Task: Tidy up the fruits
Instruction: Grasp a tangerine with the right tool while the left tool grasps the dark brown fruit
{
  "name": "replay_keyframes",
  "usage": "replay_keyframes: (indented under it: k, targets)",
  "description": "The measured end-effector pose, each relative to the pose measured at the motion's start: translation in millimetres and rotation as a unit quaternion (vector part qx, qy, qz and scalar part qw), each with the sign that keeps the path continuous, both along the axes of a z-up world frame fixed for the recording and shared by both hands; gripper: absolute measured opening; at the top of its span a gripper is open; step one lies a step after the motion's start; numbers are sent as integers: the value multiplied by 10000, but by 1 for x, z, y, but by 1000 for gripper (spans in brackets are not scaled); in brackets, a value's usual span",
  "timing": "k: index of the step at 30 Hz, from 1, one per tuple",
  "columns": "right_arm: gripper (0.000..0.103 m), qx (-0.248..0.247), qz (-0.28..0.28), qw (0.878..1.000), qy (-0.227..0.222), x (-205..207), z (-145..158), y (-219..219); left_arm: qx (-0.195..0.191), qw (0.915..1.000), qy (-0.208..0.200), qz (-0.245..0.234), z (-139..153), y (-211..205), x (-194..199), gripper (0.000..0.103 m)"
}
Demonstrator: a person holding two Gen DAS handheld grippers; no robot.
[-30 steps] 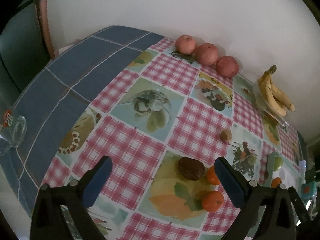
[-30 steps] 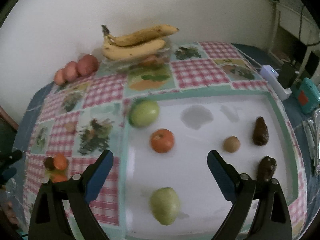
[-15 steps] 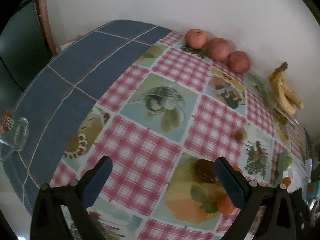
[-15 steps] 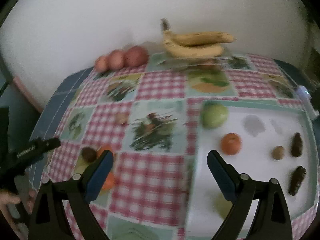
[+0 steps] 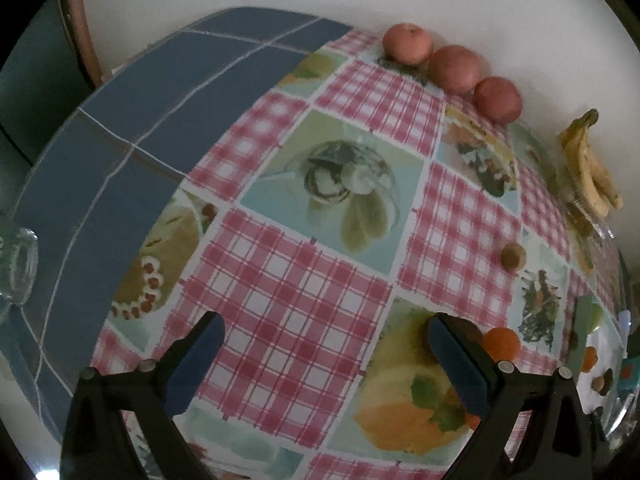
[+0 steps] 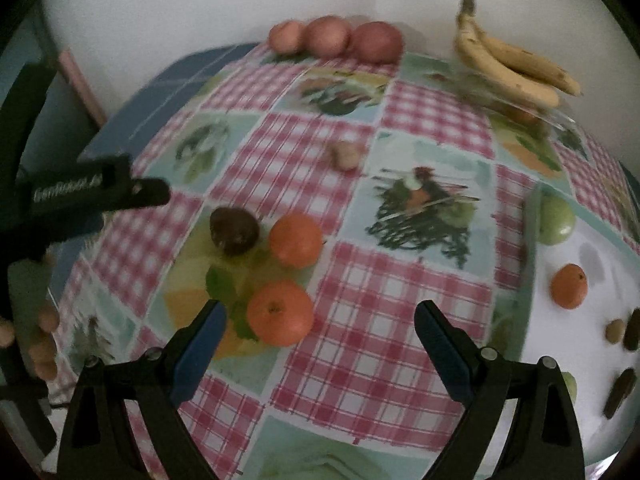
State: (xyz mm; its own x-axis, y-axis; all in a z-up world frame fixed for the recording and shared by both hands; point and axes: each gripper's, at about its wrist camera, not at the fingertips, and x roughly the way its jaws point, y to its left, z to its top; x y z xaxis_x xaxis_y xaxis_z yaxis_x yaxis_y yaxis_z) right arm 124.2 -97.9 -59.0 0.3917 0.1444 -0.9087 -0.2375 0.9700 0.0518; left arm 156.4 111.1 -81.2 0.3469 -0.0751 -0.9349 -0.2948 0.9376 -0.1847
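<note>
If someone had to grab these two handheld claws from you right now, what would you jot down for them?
Left gripper: jaws open, empty, over the tablecloth.
Right gripper: jaws open, empty, nearest orange just ahead.
Still loose on the cloth: second orange, dark round fruit, small brown fruit.
Already on the white tray: a green apple, an orange, a few small dark fruits.
By the wall: three red apples, bananas.
Left: the loose fruit.

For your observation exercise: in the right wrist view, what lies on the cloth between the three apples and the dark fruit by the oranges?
One small brown fruit lies between the apples and the dark fruit; otherwise bare cloth, in the right wrist view.
</note>
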Motion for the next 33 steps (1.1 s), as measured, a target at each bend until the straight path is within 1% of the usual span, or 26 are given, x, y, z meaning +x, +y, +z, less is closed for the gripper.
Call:
replay_keyframes:
  k: [5,10,13,21,23,25,28,31,33]
  targets:
    - [95,-215,39,9996,150,-1,-16,4,-147,9998,104,30,-12,1,1,102]
    - [95,-402,-7,9989,238,3,-28,4,-152,9998,-15,-124,-10,-6,3,102]
    - [95,-520,21,9983,272,4,-35,7,-229,9995,-89,-210,-8,-12,7,102]
    - [94,-497,-34,9986,184,6,-35,6,-383,9978,-267,-471,-6,-30,16,102]
    - [89,-490,13,9987,156,7,-35,8,-457,9969,-295,-577,-6,-36,18,102]
    - [78,-474,110,9988,102,6,-33,11,-507,9962,-288,-644,-6,-40,18,102]
    - [71,-484,242,9985,68,6,-32,18,-547,9955,-260,-733,-8,-45,19,100]
    - [70,-458,246,9986,69,4,-31,20,-590,9948,-230,-801,-10,-49,21,95]
    - [68,-452,249,9986,69,4,-31,20,-545,9948,-191,-835,-13,-52,23,91]
